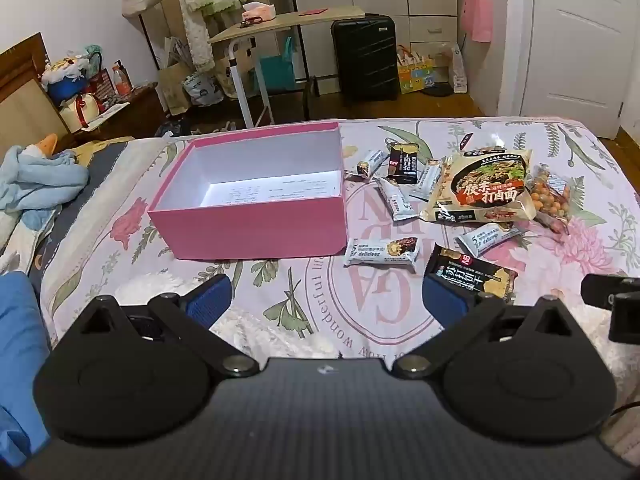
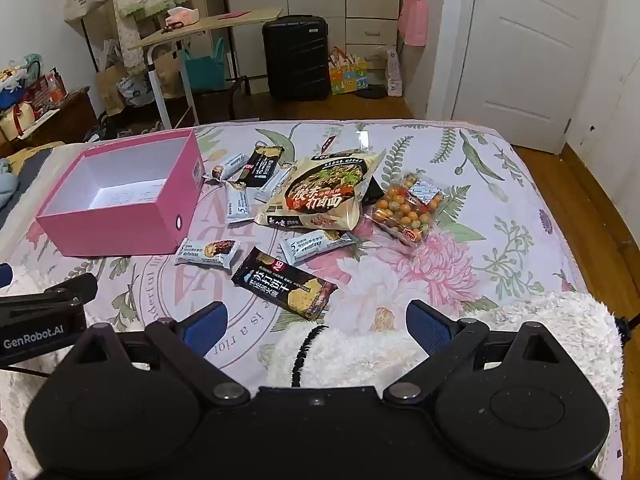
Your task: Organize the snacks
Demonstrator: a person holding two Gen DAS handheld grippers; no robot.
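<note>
The noodle bag (image 2: 320, 196) hides part of a dark packet; small wrapper print is unreadable.

Both wrist views look forward over the bed (image 1: 280, 292), sharing the pink box (image 2: 120, 220).

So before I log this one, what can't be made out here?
- Pink box: near inside floor hidden by its front wall, both views.
- Dark packet under the noodle bag: mostly covered, unidentifiable.
- Small print on the white bars: too small, both views.
- Right tool: cut off by the left view's edge; left tool likewise in the right view.
- The person's hands: behind both cameras.
</note>
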